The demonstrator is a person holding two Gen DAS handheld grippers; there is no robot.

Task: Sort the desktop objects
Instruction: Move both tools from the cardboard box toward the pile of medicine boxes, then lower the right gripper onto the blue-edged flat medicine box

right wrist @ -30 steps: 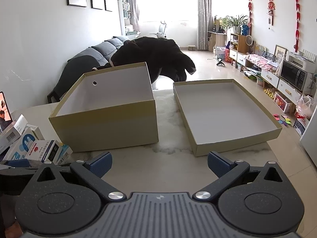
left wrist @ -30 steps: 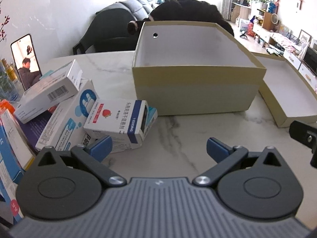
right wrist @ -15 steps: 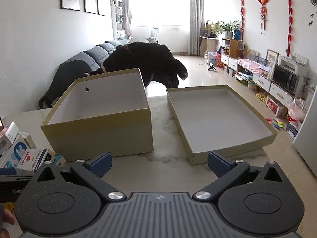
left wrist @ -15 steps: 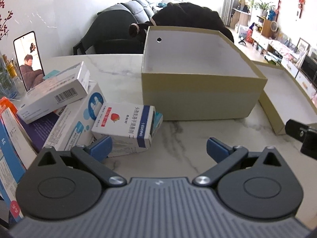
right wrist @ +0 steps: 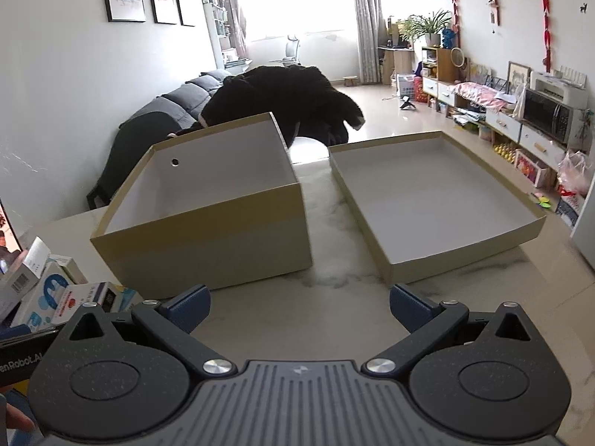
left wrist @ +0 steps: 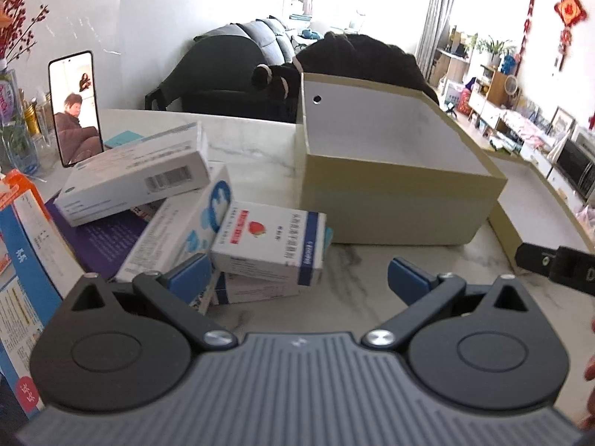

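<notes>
Currently I see both claws released and empty: left gripper (left wrist: 297, 277) hovers just before the strawberry-print medicine carton (left wrist: 269, 243), topmost of the cartons piled left of the deep cardboard box (left wrist: 394, 200); right gripper (right wrist: 299, 303) faces that box (right wrist: 208, 245) and the shallow lid (right wrist: 461, 249) on the marble table (right wrist: 334, 290).
</notes>
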